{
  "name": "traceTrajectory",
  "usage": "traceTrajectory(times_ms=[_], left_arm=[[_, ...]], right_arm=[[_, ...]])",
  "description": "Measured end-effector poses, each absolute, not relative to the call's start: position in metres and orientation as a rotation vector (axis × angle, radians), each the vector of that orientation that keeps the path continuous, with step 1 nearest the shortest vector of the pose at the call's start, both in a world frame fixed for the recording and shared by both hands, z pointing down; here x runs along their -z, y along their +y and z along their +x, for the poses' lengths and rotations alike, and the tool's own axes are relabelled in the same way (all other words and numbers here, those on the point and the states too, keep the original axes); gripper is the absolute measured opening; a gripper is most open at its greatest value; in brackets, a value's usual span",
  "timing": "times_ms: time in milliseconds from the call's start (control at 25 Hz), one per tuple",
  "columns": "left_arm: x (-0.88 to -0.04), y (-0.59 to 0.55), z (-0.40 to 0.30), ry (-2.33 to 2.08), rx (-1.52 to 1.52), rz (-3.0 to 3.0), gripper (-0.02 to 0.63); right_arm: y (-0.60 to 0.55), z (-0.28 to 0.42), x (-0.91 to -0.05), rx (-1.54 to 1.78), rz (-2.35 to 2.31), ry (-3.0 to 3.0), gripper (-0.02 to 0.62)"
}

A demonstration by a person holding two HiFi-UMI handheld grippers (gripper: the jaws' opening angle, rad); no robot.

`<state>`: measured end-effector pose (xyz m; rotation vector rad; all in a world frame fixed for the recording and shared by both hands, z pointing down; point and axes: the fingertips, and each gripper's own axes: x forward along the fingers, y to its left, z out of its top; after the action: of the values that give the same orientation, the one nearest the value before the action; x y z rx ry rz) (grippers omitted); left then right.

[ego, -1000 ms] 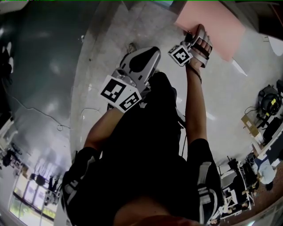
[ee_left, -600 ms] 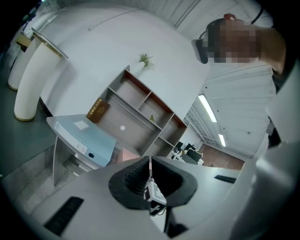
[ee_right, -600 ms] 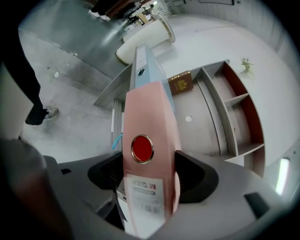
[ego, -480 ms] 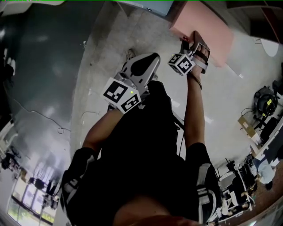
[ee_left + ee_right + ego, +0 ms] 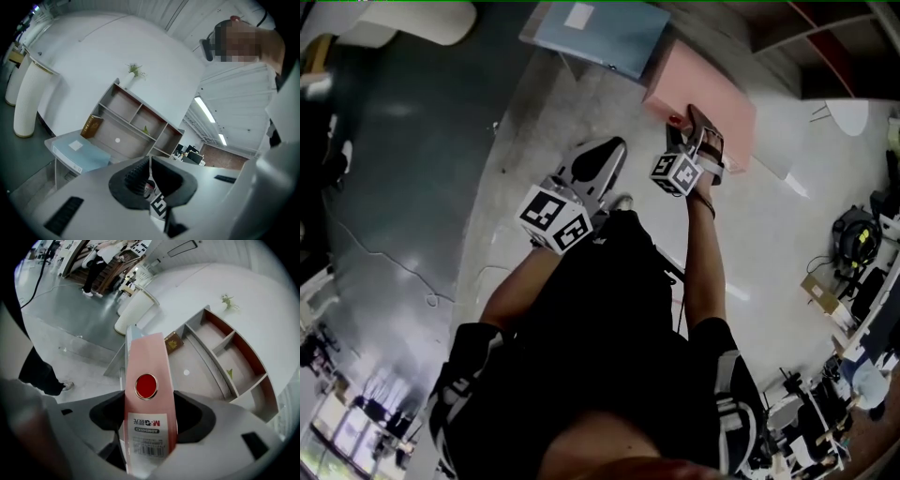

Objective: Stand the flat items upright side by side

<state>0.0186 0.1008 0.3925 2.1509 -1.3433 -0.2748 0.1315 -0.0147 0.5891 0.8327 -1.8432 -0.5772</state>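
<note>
A pink file folder (image 5: pixel 705 101) with a red round spot on its spine (image 5: pixel 146 366) stands between the jaws of my right gripper (image 5: pixel 697 131), tilted up off the pale floor. The right gripper (image 5: pixel 150 405) has just been closing, and its pads now press on both sides of the spine. A light blue flat folder (image 5: pixel 605 33) lies on a small table further off, also in the left gripper view (image 5: pixel 77 151). My left gripper (image 5: pixel 612 148) hangs left of the pink folder, shut with nothing in it (image 5: pixel 150 161).
A grey open shelf unit (image 5: pixel 136 123) stands against the white wall behind the blue folder, with a brown book (image 5: pixel 92 125) in one compartment. A tall white ribbed cylinder (image 5: pixel 26 98) stands to its left. The person's dark clothing fills the lower head view.
Both grippers have risen. The right one has come up with the pink folder between its jaws and rolled. The blue folder has come into the head view at the top.
</note>
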Motion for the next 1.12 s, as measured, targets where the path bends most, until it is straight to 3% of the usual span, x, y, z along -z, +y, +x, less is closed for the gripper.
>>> traceTrajectory(times_ms=[400, 760, 1120], left_arm=[[-0.367, 0.049, 0.003, -1.249, 0.292, 2.247, 0.034], [-0.350, 0.004, -0.016, -1.003, 0.295, 2.328, 0.034], [-0.344, -0.024, -0.008, -0.899, 0.266, 2.365, 0.034]], right_arm=[[-0.060, 0.147, -0.499, 0.304, 1.357, -2.166, 0.314], [-0.082, 0.211, -0.461, -0.244, 2.057, -2.330, 0.316], [-0.085, 0.211, -0.488, -0.298, 2.037, -2.162, 0.313]])
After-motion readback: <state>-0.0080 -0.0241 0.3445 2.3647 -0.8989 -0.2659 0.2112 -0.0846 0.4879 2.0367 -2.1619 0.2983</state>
